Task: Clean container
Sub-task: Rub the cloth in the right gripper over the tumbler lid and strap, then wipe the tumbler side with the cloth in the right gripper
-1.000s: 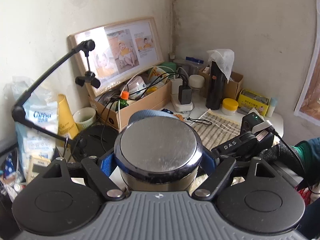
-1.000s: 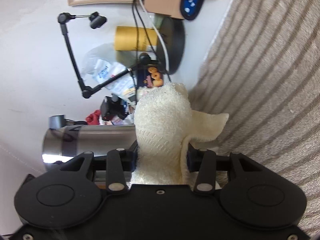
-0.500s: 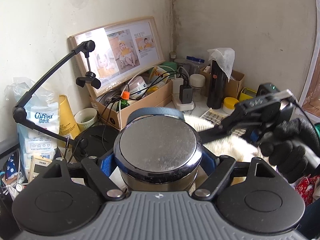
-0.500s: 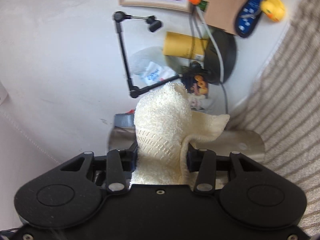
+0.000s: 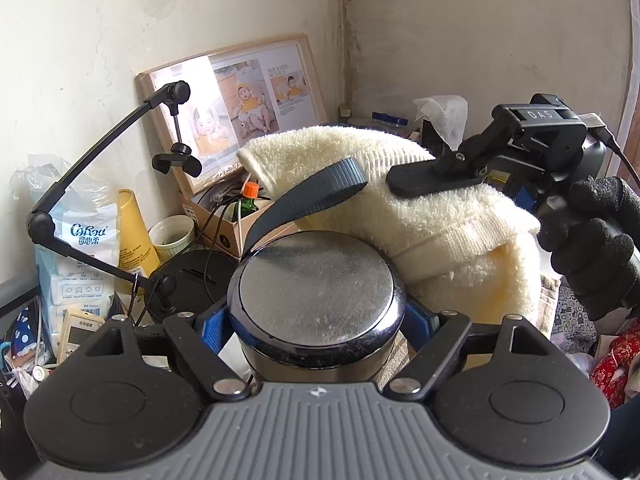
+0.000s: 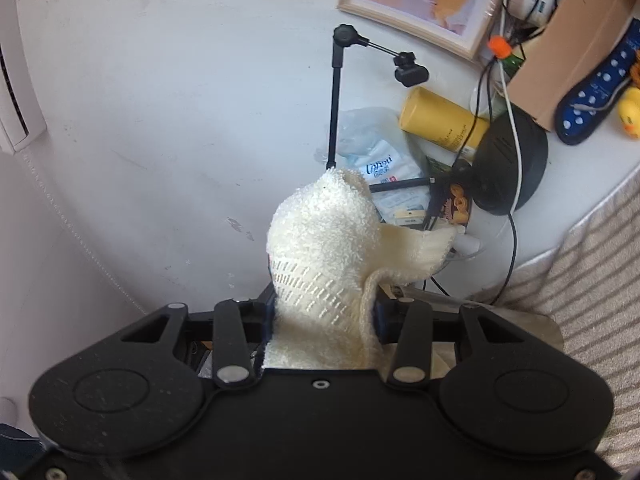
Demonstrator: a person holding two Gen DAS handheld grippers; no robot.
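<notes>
My left gripper (image 5: 318,322) is shut on a steel container (image 5: 318,280), round metal end facing the camera, with a dark strap (image 5: 304,204) looping up behind it. My right gripper (image 5: 416,178) is shut on a cream towel (image 5: 420,220) and holds it against the far right side of the container. In the right wrist view the towel (image 6: 324,248) bulges up between the fingers of my right gripper (image 6: 324,316), and a strip of the steel container (image 6: 516,322) shows low behind them.
A framed baby photo (image 5: 236,108) leans on the wall. A black jointed stand (image 5: 104,152), wipes pack (image 5: 84,248), yellow tube (image 5: 134,236), cardboard box with cables (image 5: 236,220) and black round base (image 5: 192,284) crowd the table. A striped cloth (image 6: 592,280) covers the table's right part.
My right gripper has risen from the table and swung left with the towel, bringing it onto the container. The left gripper and container have stayed put.
</notes>
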